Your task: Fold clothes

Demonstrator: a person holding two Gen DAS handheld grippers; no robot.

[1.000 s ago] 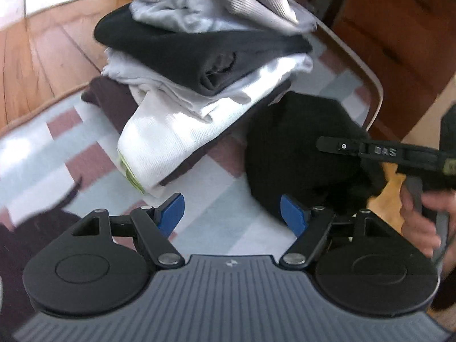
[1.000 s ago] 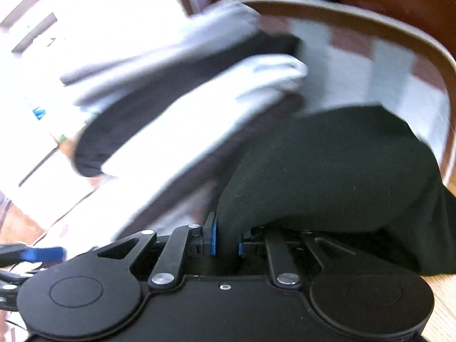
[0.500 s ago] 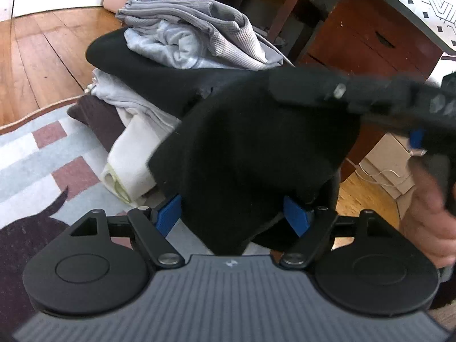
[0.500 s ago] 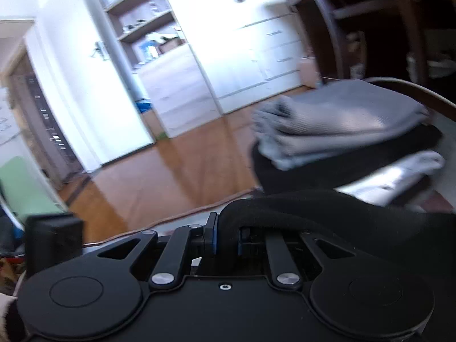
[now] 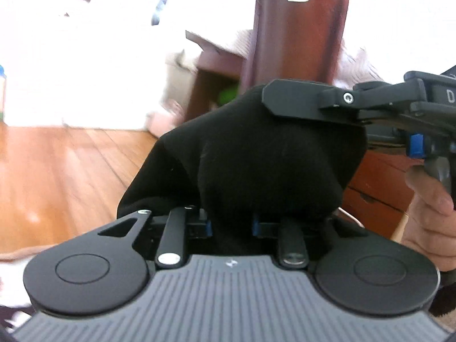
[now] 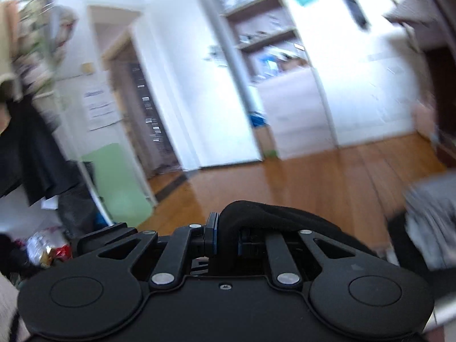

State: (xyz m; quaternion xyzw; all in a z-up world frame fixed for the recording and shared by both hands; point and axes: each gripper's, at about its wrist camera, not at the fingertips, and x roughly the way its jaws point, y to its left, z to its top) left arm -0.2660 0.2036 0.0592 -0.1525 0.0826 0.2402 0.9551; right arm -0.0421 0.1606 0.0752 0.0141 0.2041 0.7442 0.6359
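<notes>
L gripper closing on soft black garment | R gripper clamps fold

We see a black garment of soft matt cloth with a faint nap. The left gripper is matt black plastic with blue pads, bright metal pivot pins and a ribbed grey housing; the right gripper is alike. The floor is glossy varnished wood; the far chair back is polished dark wood.
</notes>
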